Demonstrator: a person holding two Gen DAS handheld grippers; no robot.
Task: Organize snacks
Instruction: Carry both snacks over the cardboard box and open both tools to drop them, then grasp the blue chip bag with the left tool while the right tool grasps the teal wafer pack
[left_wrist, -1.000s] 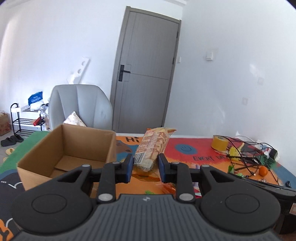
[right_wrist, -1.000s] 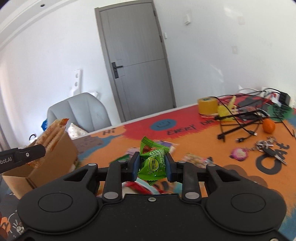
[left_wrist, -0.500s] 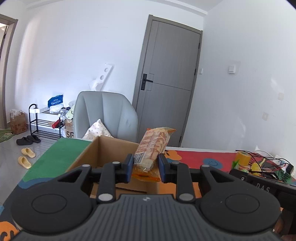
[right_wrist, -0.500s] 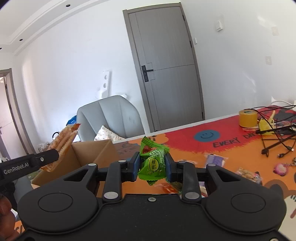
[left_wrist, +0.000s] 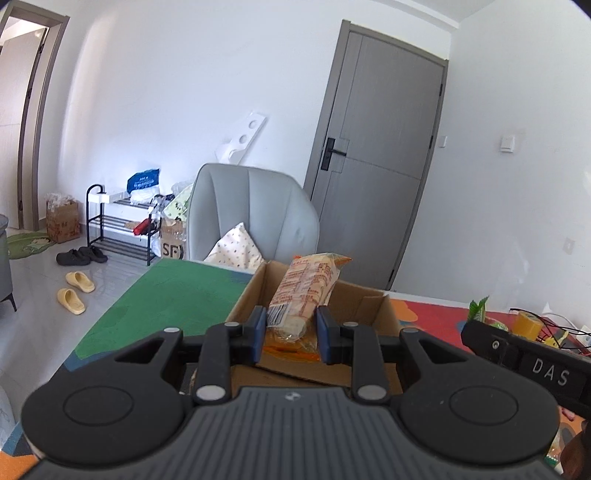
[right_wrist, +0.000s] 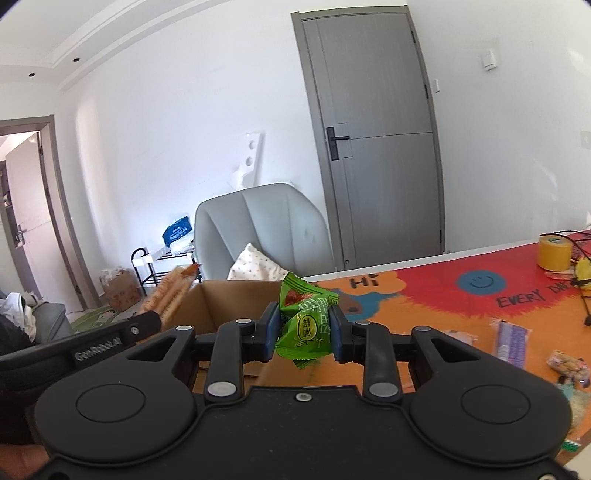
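Observation:
My left gripper (left_wrist: 290, 334) is shut on an orange cracker packet (left_wrist: 303, 291) and holds it upright over the open cardboard box (left_wrist: 362, 306). My right gripper (right_wrist: 303, 334) is shut on a green snack packet (right_wrist: 304, 325) and holds it above the box's right wall (right_wrist: 236, 299). In the right wrist view the left gripper (right_wrist: 147, 325) with its cracker packet (right_wrist: 171, 291) shows at the left of the box. In the left wrist view the right gripper's finger (left_wrist: 517, 350) reaches in from the right.
The box stands on a colourful mat (right_wrist: 424, 295) on the table. Loose snack packets (right_wrist: 511, 339) lie on the mat at the right, with a yellow tape roll (right_wrist: 553, 252) and cables behind. A grey chair (left_wrist: 251, 218) with a cushion stands past the table.
Both grippers have swung left toward the box with their packets still held. The box has come to lie right under and ahead of them.

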